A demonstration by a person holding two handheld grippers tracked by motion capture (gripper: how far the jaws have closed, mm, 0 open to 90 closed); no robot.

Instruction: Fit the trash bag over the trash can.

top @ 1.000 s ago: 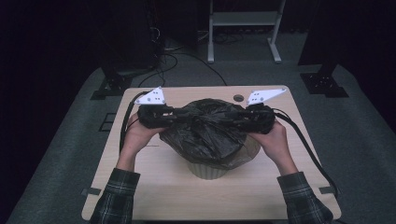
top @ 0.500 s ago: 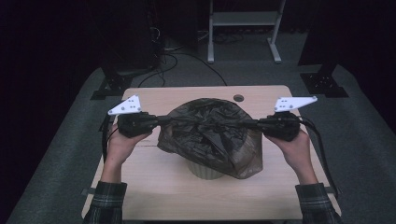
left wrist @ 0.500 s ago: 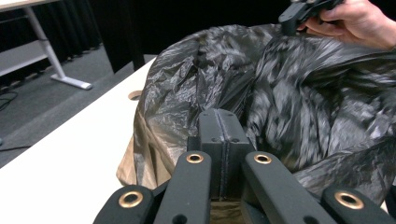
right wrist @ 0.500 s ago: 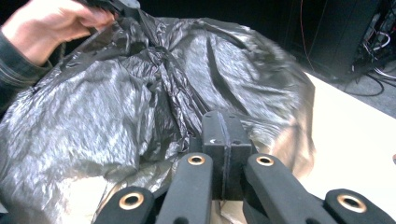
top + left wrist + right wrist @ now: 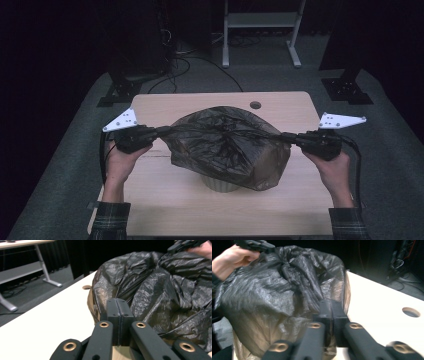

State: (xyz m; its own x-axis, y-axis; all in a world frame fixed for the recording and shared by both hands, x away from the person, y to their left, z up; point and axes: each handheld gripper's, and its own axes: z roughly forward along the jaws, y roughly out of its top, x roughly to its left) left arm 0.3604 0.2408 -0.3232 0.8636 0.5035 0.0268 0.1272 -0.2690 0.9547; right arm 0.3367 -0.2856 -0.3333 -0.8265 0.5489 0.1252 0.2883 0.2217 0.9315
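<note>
A black bin bag [image 5: 230,147] sits in the middle of the light wooden table [image 5: 165,210], draped over a pale bin [image 5: 220,184] whose base shows just under the plastic at the near side. Two twisted strips of the bag are pulled out sideways from a knot on top, one to each side, stretched nearly level and taut.

The left hand-held gripper [image 5: 159,132] is out by the left edge of the table, jaws pressed together on the end of the left strip; in the left gripper view the two black pads [image 5: 120,315] meet flat with the crinkled plastic right behind them. Its jaws have just been opening a touch, yet the strip stays pinched.

The right hand-held gripper [image 5: 286,137] mirrors it by the right edge, clamped on the other strip, its jaws likewise having eased slightly while the plastic stays between them. A round cable hole [image 5: 255,105] lies in the table beyond the bag.
</note>
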